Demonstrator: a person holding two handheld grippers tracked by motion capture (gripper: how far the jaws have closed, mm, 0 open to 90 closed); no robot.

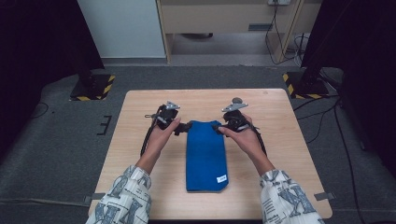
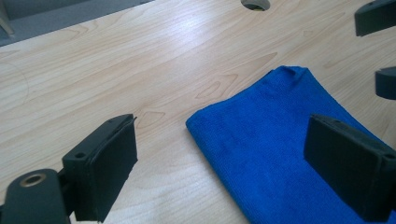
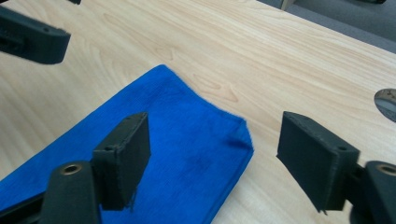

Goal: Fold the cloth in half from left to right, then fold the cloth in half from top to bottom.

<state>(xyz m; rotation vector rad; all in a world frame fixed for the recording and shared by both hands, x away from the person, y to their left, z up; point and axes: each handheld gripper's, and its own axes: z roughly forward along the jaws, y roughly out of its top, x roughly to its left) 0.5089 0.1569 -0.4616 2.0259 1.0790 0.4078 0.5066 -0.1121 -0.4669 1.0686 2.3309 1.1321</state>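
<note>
Fuzzy, matt blue cloth (image 1: 206, 156) on a smooth, faintly sheened pale wood-grain table (image 1: 275, 116); matt black gripper pads (image 3: 123, 158).

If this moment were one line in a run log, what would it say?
item: folded blue cloth flat on table | left claw: open, at far left corner | right claw: open, at far right corner | held: nothing

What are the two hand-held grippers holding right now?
Nothing. The left hand-held gripper and right hand-held gripper both stand open above the far corners of the blue cloth, which lies flat on the table.
</note>
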